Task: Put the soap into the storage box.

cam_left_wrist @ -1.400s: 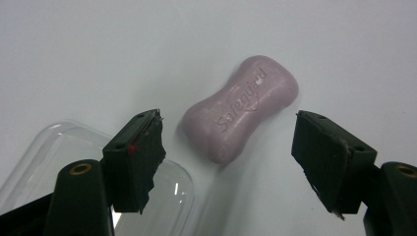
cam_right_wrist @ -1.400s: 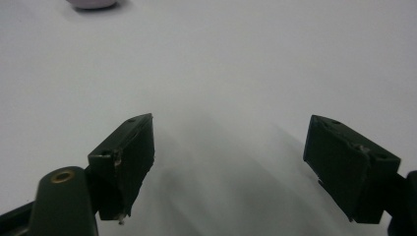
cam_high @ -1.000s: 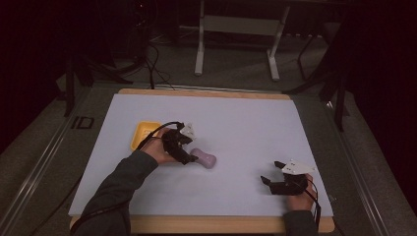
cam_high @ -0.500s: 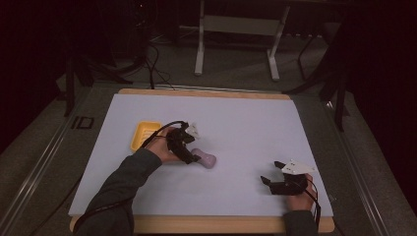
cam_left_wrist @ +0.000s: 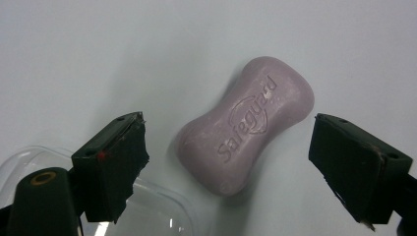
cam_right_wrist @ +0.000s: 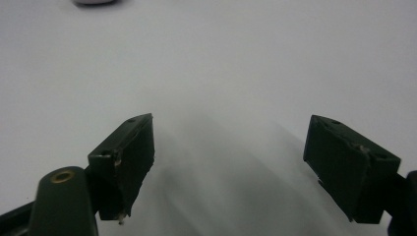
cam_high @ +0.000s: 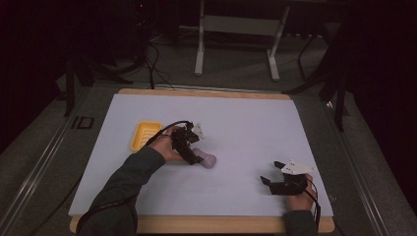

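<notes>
At the left of the white table (cam_high: pixel 246 118) a yellow soap dish (cam_high: pixel 144 135) sits on the sheet, its rim raised and its corners rounded. Just right of it and a little nearer, the person's left hand (cam_high: pixel 164 147) holds the left gripper (cam_high: pixel 194 158), whose cable loops back over the wrist.

Its jaws have just been opening and now stand spread wide, with the soap bar (cam_left_wrist: pixel 246 123) lying on the table between them; neither pad touches it. In the left gripper view the bar is pale purple, waisted in the middle with two rounded lobes, and it lies flat and slanted, one lobe near the camera and the other farther off to the right. A brand name and an oval emblem are pressed into its upper face, and the surface looks matte with a few pale scuffs. A clear plastic lid (cam_left_wrist: pixel 147 211) shows at the lower left of that view, under the left pad.

In the high view the soap bar (cam_high: pixel 206 160) rests just right of the yellow dish, left of the table's middle.

Well apart, at the near right, the right hand (cam_high: pixel 301 199) holds the right gripper (cam_high: pixel 268 173) low over bare table, its fingers spread with nothing between them.
</notes>
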Tool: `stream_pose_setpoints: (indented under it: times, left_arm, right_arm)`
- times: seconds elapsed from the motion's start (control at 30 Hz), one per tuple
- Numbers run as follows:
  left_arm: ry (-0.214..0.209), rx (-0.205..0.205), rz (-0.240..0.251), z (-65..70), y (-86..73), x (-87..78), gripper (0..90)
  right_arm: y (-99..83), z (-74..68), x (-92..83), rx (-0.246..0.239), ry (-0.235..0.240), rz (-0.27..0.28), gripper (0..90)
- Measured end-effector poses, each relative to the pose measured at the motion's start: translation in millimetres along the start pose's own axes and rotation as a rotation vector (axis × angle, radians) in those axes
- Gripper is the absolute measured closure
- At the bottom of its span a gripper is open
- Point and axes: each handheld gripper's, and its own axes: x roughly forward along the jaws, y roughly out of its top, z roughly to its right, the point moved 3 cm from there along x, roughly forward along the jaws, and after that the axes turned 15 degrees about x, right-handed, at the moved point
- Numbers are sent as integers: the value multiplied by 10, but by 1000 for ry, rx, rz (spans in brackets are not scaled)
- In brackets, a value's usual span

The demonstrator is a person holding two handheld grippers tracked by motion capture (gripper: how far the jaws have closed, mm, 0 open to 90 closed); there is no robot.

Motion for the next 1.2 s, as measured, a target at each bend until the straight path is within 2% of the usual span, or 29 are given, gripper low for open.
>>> stream_pose_setpoints:
  times: [0.27,0.4,0.87,1.2]
  left_arm:
    - [-5,3,-12,-17,46,65,116]
    - [-11,-7,2,-37,57,71,117]
    - [-49,33,-23,5,134,212,103]
    - [-52,48,-52,12,120,319,102]
  right_arm:
    - [0,0,3,-3,1,-3,191]
    - [0,-2,6,-3,0,-7,191]
    - [-1,-4,1,-13,11,-1,190]
    - [-2,-7,7,-14,9,-8,189]
